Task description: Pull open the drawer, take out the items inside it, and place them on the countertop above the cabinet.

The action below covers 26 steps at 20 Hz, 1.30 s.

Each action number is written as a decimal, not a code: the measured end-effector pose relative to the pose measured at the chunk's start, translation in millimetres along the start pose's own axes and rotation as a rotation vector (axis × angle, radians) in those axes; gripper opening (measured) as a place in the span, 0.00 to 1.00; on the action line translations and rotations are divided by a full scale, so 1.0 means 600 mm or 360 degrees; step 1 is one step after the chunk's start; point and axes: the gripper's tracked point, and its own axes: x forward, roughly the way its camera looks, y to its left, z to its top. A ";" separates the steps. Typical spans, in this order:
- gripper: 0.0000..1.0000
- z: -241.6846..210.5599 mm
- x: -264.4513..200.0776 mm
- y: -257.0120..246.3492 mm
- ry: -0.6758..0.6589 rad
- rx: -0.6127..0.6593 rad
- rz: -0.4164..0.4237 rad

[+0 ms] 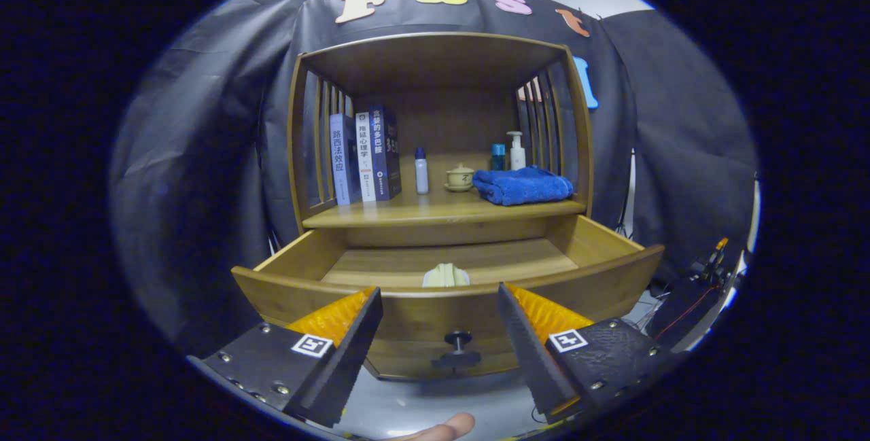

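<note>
The wooden cabinet's drawer (598, 278) stands pulled out toward me, its dark knob (457, 340) just ahead of and between my fingers. Inside the drawer, near its front wall, lies a pale folded item (446, 275), partly hidden behind the drawer's front. The countertop (442, 208) above the drawer is the cabinet's shelf floor. My gripper (438, 312) hangs in front of the drawer, open, with nothing between its fingers.
On the countertop stand three books (363, 155) at the left, a small white bottle (421, 170), a lidded cup (460, 177), a folded blue towel (522, 185), and two bottles (510, 151) behind it. A fingertip (442, 429) shows below the fingers. Cables and gear (700, 285) lie right of the cabinet.
</note>
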 end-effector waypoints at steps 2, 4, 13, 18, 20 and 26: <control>1.00 0.027 0.009 0.007 -0.0007 -0.0027 -0.0003; 1.00 0.052 0.027 0.015 -0.0023 -0.0047 -0.0007; 1.00 0.066 0.156 0.031 0.0181 -0.0083 -0.0042; 1.00 -0.005 0.224 0.039 0.0494 -0.0099 -0.0020; 1.00 -0.024 0.235 0.047 0.0574 -0.0096 0.0015; 0.96 -0.059 0.252 0.010 0.0769 -0.0114 -0.0122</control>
